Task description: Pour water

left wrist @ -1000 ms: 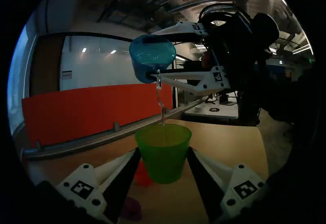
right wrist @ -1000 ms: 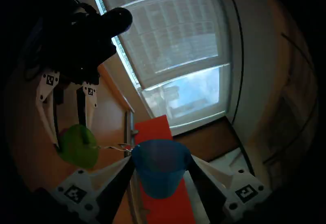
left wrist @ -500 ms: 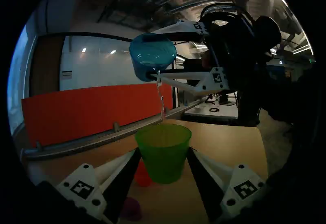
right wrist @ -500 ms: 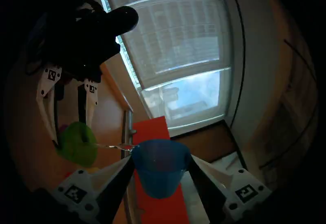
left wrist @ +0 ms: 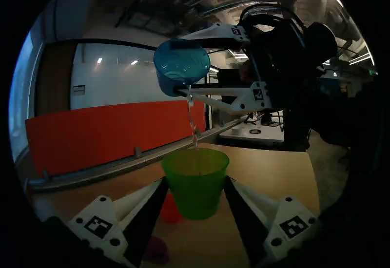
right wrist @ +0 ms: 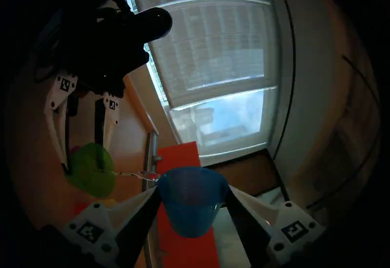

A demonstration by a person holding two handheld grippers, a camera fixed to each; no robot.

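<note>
Clamping blue cup (right wrist: 191, 201), right fingers (right wrist: 122, 210) tilt it above green cup (left wrist: 196, 184).

Cups: three, one green cup (left wrist: 196, 182), one blue cup (left wrist: 181, 68), one red cup (left wrist: 170, 208) half hidden behind the green.
Grippers: two, the left gripper (left wrist: 195, 182) and the right gripper (right wrist: 192, 192).
Fingers (left wrist: 141, 209): two per gripper, four altogether.
Square markers (left wrist: 99, 226): four, one on each finger.
Water stream (left wrist: 192, 126): one.
Desk (left wrist: 273, 170): one.
Purple thing (left wrist: 156, 249): one, too dim to identify.
</note>
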